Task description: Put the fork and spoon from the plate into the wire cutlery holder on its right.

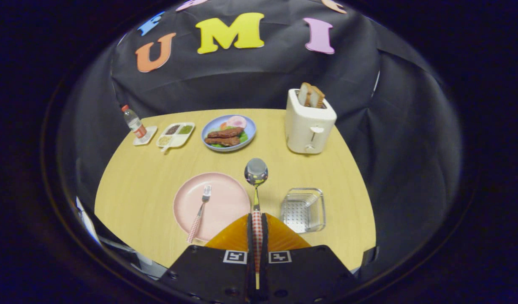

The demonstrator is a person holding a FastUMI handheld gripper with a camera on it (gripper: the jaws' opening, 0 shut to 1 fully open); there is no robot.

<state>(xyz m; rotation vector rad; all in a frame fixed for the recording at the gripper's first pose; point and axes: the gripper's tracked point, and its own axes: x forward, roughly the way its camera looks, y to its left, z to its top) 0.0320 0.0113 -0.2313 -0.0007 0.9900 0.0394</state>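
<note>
- Currently the gripper (257, 230) has both fingers pressed together on the checked handle of the spoon (256, 181); only the handle's width keeps them apart.
- Spoon points straight ahead from the fingertips, bowl foremost and raised above the table (136, 177), over the gap between plate and holder.
- Plate (225, 202), pink and round, sits near the table's near edge, just left of the fingers.
- Fork (199, 213) lies on the plate, tines toward the far edge, checked handle running back over the plate's near-left rim.
- Holder (303, 210), a wire basket with a perforated floor, stands near the near edge, right of the fingers and apart from the plate; nothing is inside it.
- Toaster (309, 126), white, stands toward the far right corner with bread slices (310, 95) sticking up from its slots.
- Blue dish (229, 132) with meat strips, greens and a pink slice sits at the middle of the far edge.
- Divided tray (175, 134) with three small fillings lies left of the blue dish.
- Bottle (134, 122), red cap, stands on a small white coaster at the far left corner.
</note>
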